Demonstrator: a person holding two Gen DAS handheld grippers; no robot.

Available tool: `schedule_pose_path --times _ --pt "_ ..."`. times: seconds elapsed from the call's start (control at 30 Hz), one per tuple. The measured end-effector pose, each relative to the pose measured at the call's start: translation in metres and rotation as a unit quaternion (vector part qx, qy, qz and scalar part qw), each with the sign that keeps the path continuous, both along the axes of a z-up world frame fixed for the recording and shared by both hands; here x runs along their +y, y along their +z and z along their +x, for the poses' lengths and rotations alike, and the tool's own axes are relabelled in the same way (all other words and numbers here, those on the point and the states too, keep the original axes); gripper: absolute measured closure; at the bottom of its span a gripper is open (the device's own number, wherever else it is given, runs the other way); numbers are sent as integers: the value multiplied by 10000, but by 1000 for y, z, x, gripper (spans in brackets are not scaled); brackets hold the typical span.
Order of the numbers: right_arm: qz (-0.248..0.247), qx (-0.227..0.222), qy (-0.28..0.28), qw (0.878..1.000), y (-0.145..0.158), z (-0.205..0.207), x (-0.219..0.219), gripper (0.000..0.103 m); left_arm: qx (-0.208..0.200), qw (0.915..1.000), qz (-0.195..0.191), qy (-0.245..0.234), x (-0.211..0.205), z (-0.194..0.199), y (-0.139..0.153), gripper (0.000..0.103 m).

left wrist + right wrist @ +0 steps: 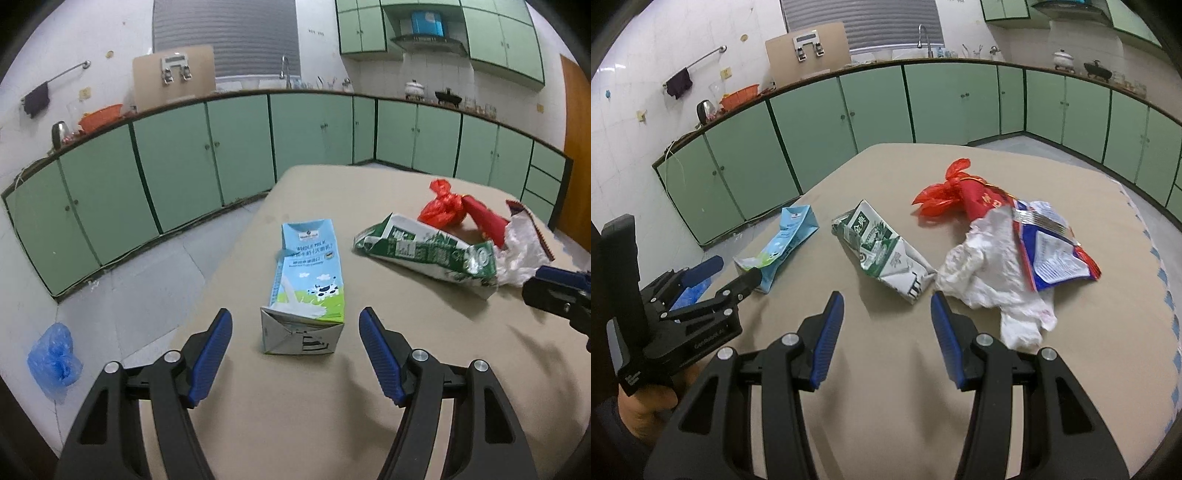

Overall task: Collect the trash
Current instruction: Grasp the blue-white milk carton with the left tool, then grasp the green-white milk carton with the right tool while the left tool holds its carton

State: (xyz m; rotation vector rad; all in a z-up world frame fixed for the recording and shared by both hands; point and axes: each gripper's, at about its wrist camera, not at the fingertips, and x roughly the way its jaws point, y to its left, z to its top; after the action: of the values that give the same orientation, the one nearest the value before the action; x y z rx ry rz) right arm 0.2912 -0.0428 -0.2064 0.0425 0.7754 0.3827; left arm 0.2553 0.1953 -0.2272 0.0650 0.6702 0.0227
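Beige table (424, 369) in a green-cabinet kitchen. Left gripper (295, 325) – wide open, empty – faces the blue rectangular milk carton (308, 277) at 12 o'clock: straddle, then close. Right gripper (886, 306) – half open, empty – faces the crushed green carton (882, 247).

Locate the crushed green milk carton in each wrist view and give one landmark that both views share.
Left wrist view: the green milk carton lies right of centre, right of the blue milk carton.
Right wrist view: the green carton lies at centre, ahead of the open right hand-held gripper.
Shared landmark: the red plastic bag behind it.
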Motion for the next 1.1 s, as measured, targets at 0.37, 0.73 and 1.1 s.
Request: schedule_pose_path --times 0.37,0.73,1.1 --pt "-90 -27 166 9998 -8 26 10 54 365 9992 -169 -77 6 15 -9 57" --pt "-155 -40 386 9991 -18 42 18 45 108 9996 -272 -37 7 8 1 57" --pt "-117 -183 439 9988 -10 36 14 45 -62 9997 -224 40 9 8 6 58"
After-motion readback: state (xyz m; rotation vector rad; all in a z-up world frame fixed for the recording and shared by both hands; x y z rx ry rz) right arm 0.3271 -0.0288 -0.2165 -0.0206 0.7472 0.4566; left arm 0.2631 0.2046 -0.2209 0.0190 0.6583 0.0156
